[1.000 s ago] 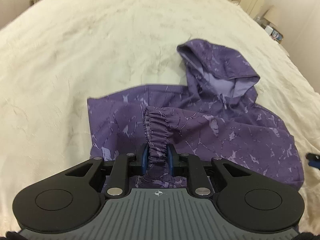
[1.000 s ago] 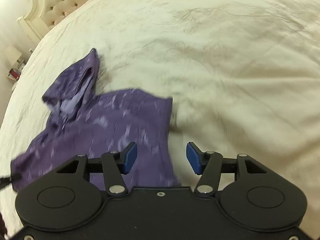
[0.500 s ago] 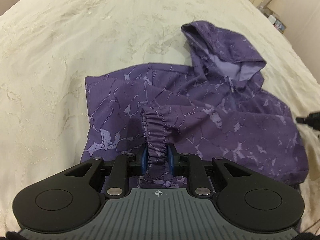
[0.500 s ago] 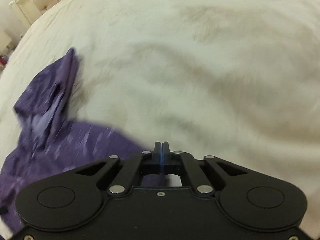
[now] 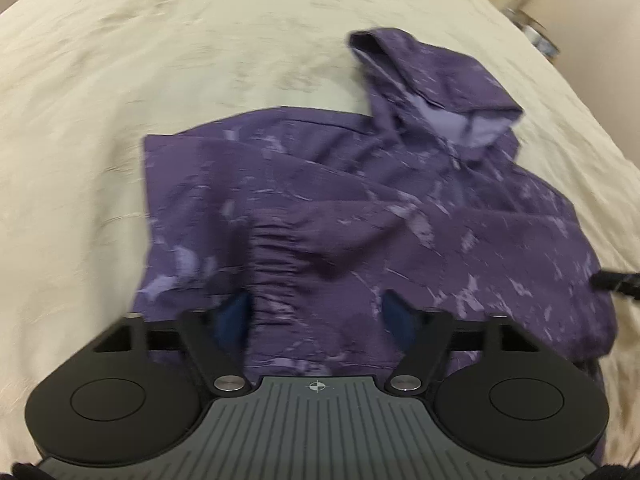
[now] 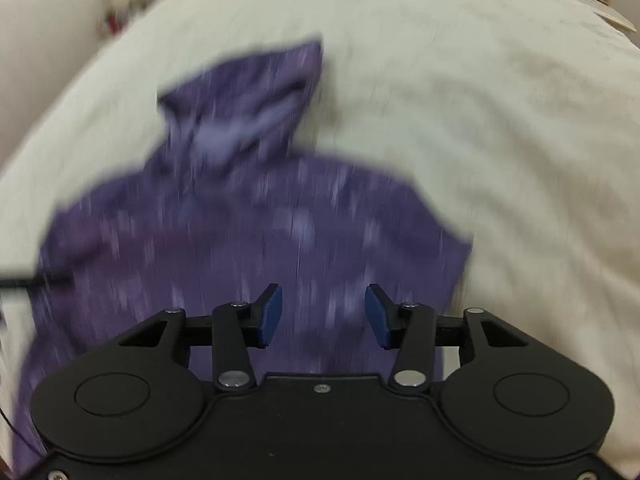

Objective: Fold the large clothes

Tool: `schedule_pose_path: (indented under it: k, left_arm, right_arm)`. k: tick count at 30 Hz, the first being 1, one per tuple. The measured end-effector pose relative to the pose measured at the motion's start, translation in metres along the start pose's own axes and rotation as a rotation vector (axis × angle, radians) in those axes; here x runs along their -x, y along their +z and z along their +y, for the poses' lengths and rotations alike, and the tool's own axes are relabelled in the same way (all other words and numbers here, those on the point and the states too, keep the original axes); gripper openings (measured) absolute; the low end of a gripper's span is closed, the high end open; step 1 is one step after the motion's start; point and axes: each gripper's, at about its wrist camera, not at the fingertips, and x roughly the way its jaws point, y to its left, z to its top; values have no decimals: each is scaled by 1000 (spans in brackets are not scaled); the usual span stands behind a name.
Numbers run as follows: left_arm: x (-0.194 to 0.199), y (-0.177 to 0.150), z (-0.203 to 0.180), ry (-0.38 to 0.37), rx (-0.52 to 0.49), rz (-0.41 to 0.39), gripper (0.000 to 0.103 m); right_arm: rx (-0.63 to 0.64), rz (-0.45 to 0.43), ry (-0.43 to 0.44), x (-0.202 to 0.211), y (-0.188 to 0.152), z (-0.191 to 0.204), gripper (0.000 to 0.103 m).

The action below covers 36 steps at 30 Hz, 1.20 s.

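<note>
A purple patterned hoodie (image 5: 400, 200) lies on the cream bedspread (image 5: 120, 80), hood (image 5: 436, 92) toward the far right, one sleeve folded across its body. The sleeve's elastic cuff (image 5: 276, 268) lies just beside the left pad of my left gripper (image 5: 316, 312), which is open above the hoodie's near edge and holds nothing. In the blurred right wrist view the hoodie (image 6: 260, 232) fills the middle with the hood (image 6: 248, 120) at the far end. My right gripper (image 6: 322, 314) is open and empty above its near part.
The cream bedspread (image 6: 500, 140) surrounds the hoodie on all sides. The tip of the other gripper shows at the right edge of the left wrist view (image 5: 616, 282). Blurred furniture and small items stand beyond the bed's far right corner (image 5: 536, 32).
My left gripper opened and let go of the sleeve cuff, which now lies on the hoodie. My right gripper, shut half a second ago, opened and swung back over the hoodie.
</note>
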Motion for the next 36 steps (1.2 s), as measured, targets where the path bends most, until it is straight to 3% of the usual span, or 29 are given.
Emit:
schedule_pose_path:
  k: [3, 5, 9, 20, 25, 30, 36]
  left_arm:
    - [-7, -2, -8, 21, -65, 13, 82]
    - [-10, -4, -11, 24, -89, 16, 88]
    - [-4, -4, -15, 38, -105, 6, 90]
    - [66, -7, -3, -20, -27, -95, 91]
    - [60, 34, -8, -45, -31, -125, 91]
    - [29, 90, -26, -21, -92, -159, 91]
    - [-34, 148, -46, 10, -182, -145, 91]
  right_arm:
    - [25, 49, -112, -11, -27, -3, 62]
    - [-70, 53, -185, -11, -37, -21, 71]
    - [-213, 36, -236, 7, -39, -39, 72]
    - [-183, -79, -81, 50, -36, 7, 80]
    - [-126, -101, -14, 36, -1, 28, 80]
    - [-58, -130, 27, 4, 60, 38, 80]
    - [41, -151, -28, -48, 130, 42, 80]
